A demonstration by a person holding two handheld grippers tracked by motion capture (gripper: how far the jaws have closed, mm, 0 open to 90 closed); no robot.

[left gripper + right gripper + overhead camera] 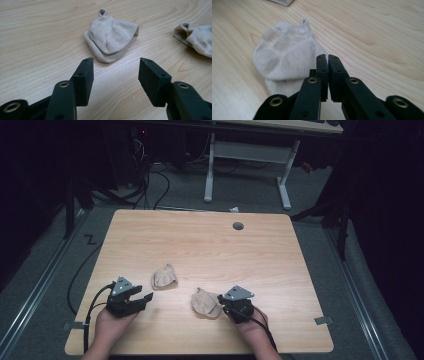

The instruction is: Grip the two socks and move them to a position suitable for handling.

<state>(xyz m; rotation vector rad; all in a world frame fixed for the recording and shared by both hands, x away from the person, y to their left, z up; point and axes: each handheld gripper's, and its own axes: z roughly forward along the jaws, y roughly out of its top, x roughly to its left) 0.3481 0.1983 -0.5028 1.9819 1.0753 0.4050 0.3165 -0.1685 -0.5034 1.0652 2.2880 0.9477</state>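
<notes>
Two small beige socks lie on the wooden table (200, 240). One folded sock (165, 277) (111, 37) rests just beyond my left gripper (142, 292) (116, 62), whose jaws stand wide open and apart from it. The other sock (205, 302) (284, 57) (197, 37) lies against the left side of my right gripper (222, 307) (328, 56). Its jaws are pressed together at the sock's right edge, and I see no cloth between them. A hand holds each gripper near the table's front edge.
A grey round grommet (238, 226) sits in the tabletop near the back. Behind the table stand a white desk frame (247, 152) and black cables (150, 180) on the grey floor. Bare wood stretches across the table's middle and back.
</notes>
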